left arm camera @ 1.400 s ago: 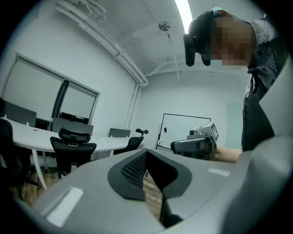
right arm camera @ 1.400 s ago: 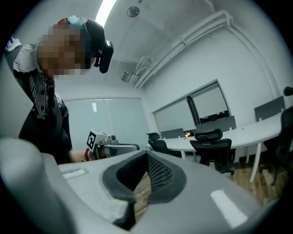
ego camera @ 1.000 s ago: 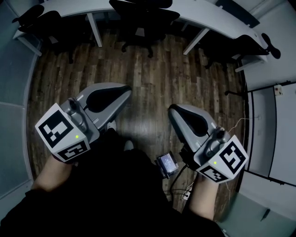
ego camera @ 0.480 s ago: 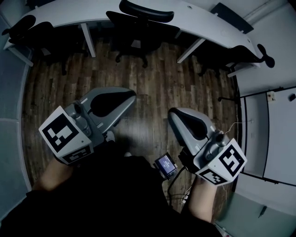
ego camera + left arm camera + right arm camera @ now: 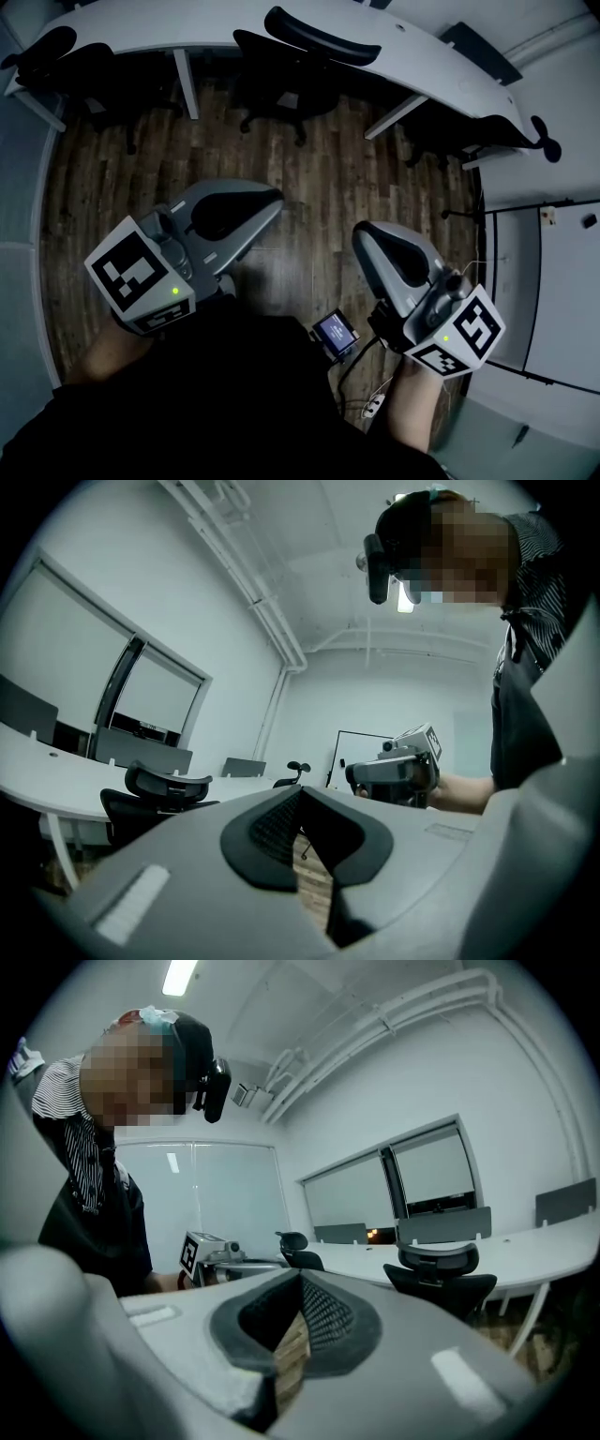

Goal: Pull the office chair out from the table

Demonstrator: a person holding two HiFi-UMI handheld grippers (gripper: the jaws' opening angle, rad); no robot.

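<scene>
Black office chair (image 5: pixel 281 66) sits tucked under the curved white worktop (image 5: pixel 141 33), well ahead of you across the wooden floor (image 5: pixel 319 178). Your left gripper (image 5: pixel 272 200) and right gripper (image 5: pixel 360 236) hover apart above that floor, each with fingers pressed together, holding nothing.
</scene>
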